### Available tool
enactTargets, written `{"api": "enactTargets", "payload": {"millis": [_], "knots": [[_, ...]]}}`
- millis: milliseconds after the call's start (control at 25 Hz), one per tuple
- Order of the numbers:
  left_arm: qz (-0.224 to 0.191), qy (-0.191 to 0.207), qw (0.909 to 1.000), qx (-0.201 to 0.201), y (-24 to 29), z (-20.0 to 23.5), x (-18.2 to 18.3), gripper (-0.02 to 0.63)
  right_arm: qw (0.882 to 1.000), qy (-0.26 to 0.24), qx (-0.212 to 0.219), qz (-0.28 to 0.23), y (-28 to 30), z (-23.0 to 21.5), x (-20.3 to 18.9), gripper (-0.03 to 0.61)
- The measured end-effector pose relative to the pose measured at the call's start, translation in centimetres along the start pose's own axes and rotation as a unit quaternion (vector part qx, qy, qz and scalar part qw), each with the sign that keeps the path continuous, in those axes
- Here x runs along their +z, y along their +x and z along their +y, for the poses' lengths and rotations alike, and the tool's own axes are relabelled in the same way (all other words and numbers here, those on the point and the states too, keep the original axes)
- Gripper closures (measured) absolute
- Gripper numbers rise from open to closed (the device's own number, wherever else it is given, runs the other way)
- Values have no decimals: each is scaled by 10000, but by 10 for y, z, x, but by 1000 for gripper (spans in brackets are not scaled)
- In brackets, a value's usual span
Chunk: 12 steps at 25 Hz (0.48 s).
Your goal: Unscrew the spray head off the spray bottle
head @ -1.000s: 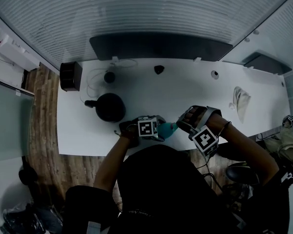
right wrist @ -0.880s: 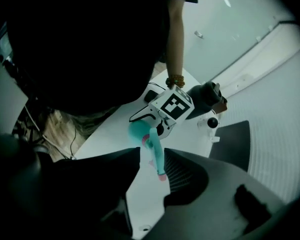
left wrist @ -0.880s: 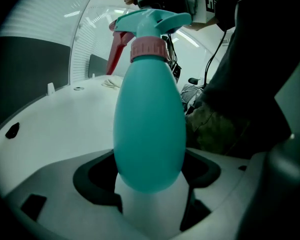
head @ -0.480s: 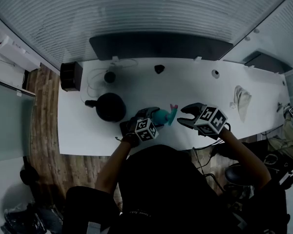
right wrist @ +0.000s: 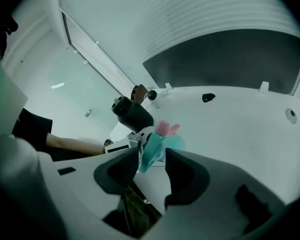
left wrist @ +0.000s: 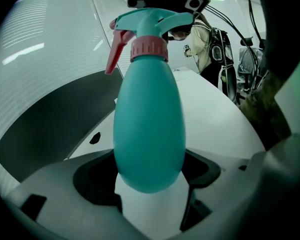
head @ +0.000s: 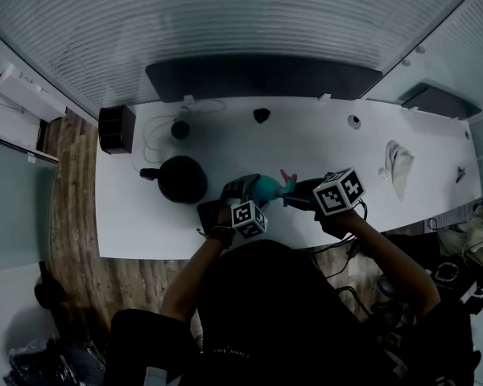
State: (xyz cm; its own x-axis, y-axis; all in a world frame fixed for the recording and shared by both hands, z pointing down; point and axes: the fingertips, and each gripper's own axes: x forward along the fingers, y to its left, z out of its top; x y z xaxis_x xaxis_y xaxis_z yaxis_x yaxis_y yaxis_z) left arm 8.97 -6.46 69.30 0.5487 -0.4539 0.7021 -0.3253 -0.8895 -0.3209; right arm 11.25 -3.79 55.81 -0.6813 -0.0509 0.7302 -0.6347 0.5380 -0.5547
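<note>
A teal spray bottle [head: 264, 189] lies tilted above the white table [head: 322, 139], its teal spray head [head: 285, 185] with a pink trigger pointing right. My left gripper [head: 245, 188] is shut on the bottle's rounded body [left wrist: 150, 134]; the pink collar [left wrist: 149, 49] and spray head [left wrist: 152, 21] rise beyond it. My right gripper [head: 299, 191] has come in from the right, and the spray head [right wrist: 152, 151] sits between its two jaws. My right gripper [right wrist: 152, 160] stands open, the jaws close on either side of the head without clearly pressing it.
A black round kettle [head: 182, 177] stands just left of the left gripper. A black box [head: 117, 126] and a white cable [head: 157, 131] lie at the back left, a dark monitor [head: 262, 77] along the back, a crumpled cloth [head: 396, 167] at the right.
The right gripper let go near the bottle, drew away to the right with its jaws wider, then came back around the spray head. The left gripper lifted the bottle further from the body.
</note>
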Motion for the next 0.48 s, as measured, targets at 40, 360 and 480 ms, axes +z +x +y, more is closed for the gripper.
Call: {"api": "enactTargets", "payload": {"millis": [40, 360, 480], "knots": [[-12, -40, 10000, -18, 0, 0, 1, 239, 10000, -34, -27, 72, 2, -1, -2, 414], [82, -135, 9996, -235, 3, -8, -3, 239, 9979, -457, -234, 397, 7, -3, -9, 456], [38, -73, 9992, -383, 5, -12, -4, 240, 9954, -723, -275, 567, 7, -3, -11, 460]]}}
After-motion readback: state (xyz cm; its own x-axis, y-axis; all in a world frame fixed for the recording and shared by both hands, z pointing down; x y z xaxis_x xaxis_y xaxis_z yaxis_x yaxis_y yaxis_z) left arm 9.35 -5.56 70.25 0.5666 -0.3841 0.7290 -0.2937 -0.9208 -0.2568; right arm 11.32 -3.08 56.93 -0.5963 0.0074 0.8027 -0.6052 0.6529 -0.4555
